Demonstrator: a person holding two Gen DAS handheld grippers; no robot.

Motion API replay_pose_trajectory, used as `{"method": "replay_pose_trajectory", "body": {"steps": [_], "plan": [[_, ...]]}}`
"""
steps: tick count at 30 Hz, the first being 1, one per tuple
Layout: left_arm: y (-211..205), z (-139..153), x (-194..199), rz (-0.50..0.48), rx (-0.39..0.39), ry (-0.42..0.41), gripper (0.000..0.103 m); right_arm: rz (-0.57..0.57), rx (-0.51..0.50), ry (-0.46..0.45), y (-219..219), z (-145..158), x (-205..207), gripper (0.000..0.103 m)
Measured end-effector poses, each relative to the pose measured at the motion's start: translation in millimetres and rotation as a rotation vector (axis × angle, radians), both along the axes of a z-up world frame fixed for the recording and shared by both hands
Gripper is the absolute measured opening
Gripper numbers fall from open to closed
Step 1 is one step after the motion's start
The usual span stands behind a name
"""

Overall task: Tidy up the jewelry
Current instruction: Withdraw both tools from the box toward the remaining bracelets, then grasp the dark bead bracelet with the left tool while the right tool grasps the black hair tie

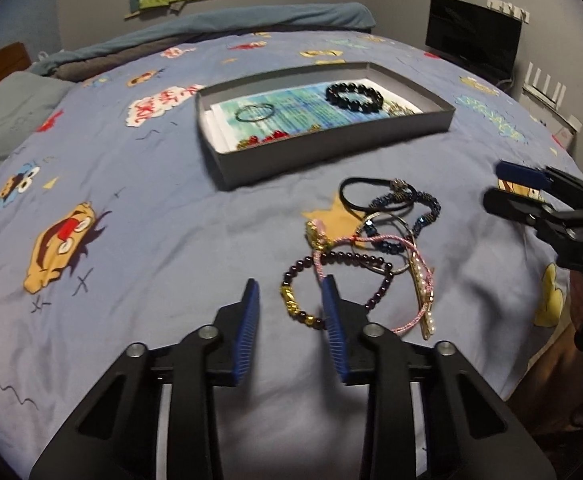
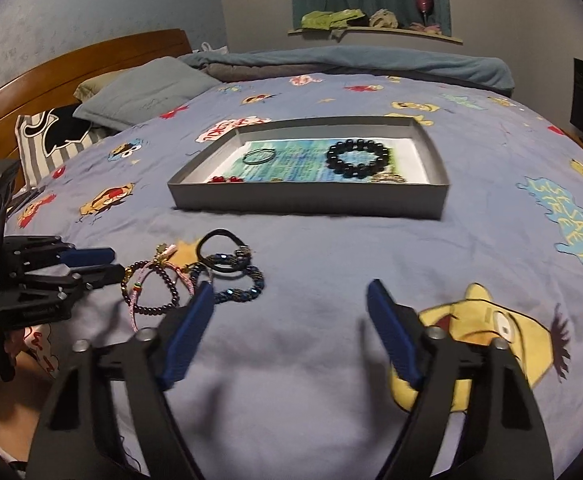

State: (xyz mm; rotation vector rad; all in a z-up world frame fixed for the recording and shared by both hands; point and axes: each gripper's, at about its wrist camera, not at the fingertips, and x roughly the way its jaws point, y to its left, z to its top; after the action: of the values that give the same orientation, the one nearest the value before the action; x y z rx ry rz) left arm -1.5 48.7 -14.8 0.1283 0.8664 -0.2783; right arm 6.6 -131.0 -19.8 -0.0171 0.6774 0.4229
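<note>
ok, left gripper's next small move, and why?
Probably close the left gripper on the dark beaded bracelet: its gold-charm side already lies between the open blue pads, not yet pinched. The grey box beyond holds sorted pieces, so lift it there afterwards.

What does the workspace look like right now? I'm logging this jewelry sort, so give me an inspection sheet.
Surface: bed with blue cartoon-print sheet.
Job's things: grey shallow box holding a black bead bracelet and a thin dark ring bangle; a tangled pile of bracelets lies on the sheet in front of it, including a purple bead bracelet.
Clutter: pillows and a folded blanket at the far side.
Grippers: left gripper open, straddling the purple bracelet; right gripper open, empty, beside the pile.
Cables: nothing seen.
Surroundings: wooden headboard, window shelf, dark monitor.
</note>
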Motion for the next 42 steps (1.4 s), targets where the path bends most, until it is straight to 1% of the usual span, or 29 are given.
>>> {"method": "replay_pose_trajectory", "body": {"steps": [3,4,6,8,9,12,14,20,22,25,27,28,29,30,32,33,35,38,42], "plan": [[-4,-7,4,-0.001,0.022,0.025,0.022,0.023,-0.011,-0.008,11,-2,6,0.058],[-4,-8,5,0.003,0.023,0.028,0.021,0.031,-0.016,-0.010,15,-3,8,0.056],[-2,-9,7,0.011,0.019,0.037,0.021,0.046,-0.020,-0.001,22,-6,13,0.051],[0,-11,8,0.012,0.016,0.046,0.019,0.051,-0.019,0.003,27,-7,18,0.049],[1,-12,8,0.010,0.015,0.050,0.019,0.055,-0.020,0.007,29,-8,21,0.043],[1,-13,8,0.001,0.029,0.051,0.016,0.058,-0.025,0.018,36,-12,30,0.036],[0,-16,8,-0.006,0.038,0.058,0.012,0.059,-0.013,0.027,37,-13,36,0.035],[-3,-22,12,-0.017,0.062,0.072,0.012,0.057,0.001,0.065,50,-22,52,0.035],[-1,-24,15,-0.012,0.055,0.085,0.012,0.052,-0.005,0.073,53,-26,55,0.035],[-2,-26,18,-0.014,0.068,0.085,0.012,0.044,-0.006,0.076,55,-27,59,0.032],[-4,-28,19,-0.017,0.083,0.082,0.011,0.046,-0.010,0.087,58,-30,61,0.027],[-5,-27,19,-0.017,0.088,0.075,0.009,0.049,-0.017,0.092,59,-31,62,0.024],[-6,-26,19,-0.015,0.094,0.067,0.008,0.052,-0.025,0.093,61,-31,62,0.016],[-7,-23,17,-0.017,0.099,0.050,0.008,0.057,-0.024,0.094,62,-30,61,0.013],[-6,-17,14,-0.014,0.104,0.020,0.007,0.057,-0.023,0.080,62,-27,58,0.013],[-5,-12,11,-0.009,0.108,-0.007,0.007,0.056,-0.021,0.072,61,-25,56,0.013],[-2,-4,8,0.003,0.107,-0.045,0.007,0.055,0.006,0.046,56,-17,51,0.013],[7,15,2,0.030,0.063,-0.113,0.007,0.048,0.021,0.003,50,-4,46,0.013],[13,41,-2,0.059,0.047,-0.201,0.007,0.027,0.041,-0.054,37,14,39,0.013]]}}
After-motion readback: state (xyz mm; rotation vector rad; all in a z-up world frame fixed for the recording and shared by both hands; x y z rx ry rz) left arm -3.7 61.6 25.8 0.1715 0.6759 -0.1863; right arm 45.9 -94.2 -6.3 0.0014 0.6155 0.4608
